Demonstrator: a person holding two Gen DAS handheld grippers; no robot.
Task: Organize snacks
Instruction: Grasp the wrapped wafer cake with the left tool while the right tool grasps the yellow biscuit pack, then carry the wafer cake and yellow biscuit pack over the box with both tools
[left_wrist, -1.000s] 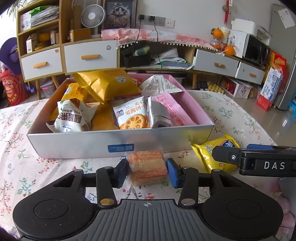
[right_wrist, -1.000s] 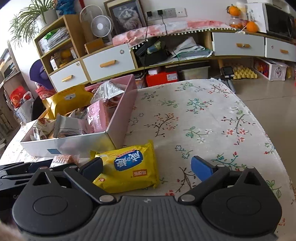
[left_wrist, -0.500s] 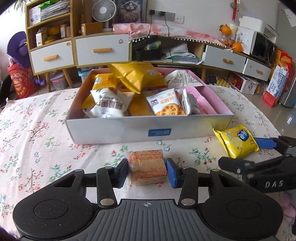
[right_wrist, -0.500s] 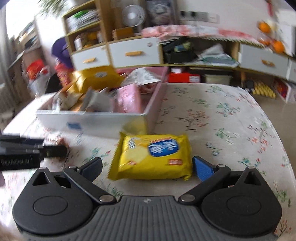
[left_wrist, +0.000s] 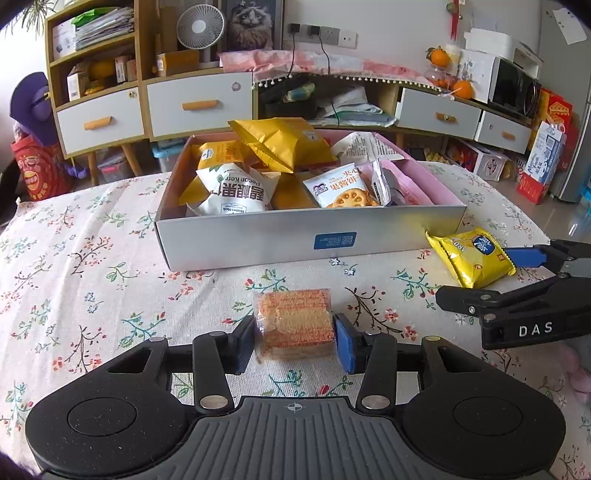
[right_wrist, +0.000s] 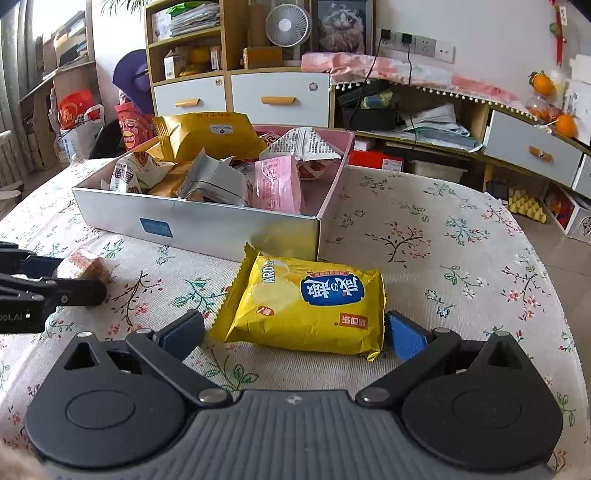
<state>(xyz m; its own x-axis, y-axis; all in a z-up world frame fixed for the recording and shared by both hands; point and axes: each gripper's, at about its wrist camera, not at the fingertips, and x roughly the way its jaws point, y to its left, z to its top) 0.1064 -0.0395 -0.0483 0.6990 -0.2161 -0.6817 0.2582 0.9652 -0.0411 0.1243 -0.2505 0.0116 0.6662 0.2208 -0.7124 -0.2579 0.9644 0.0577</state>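
A clear-wrapped orange wafer packet (left_wrist: 293, 321) is gripped from both sides by my left gripper (left_wrist: 295, 339), just above the floral tablecloth and in front of the snack box (left_wrist: 258, 240). The box is silver outside, pink inside, and heaped with several snack bags. To the right of the box's near corner a yellow cracker packet (right_wrist: 306, 302) lies flat on the cloth. My right gripper (right_wrist: 295, 332) straddles it with jaws wide open; the right pad is close to the packet's edge, the left pad stands clear. The left gripper (right_wrist: 62, 278) and its wafer packet (right_wrist: 88, 264) show at the right wrist view's left edge.
The round table (right_wrist: 461, 240) drops off to the floor on the right. Behind it stand cabinets with white drawers (left_wrist: 199, 105), a small fan (left_wrist: 200, 26), oranges (left_wrist: 461, 88) and a microwave (left_wrist: 517, 92). Bare cloth lies left of the box.
My left gripper drew back from the box with the wafer packet still held. The right gripper rolled and shifted, so the yellow packet now sits centred between its open jaws.
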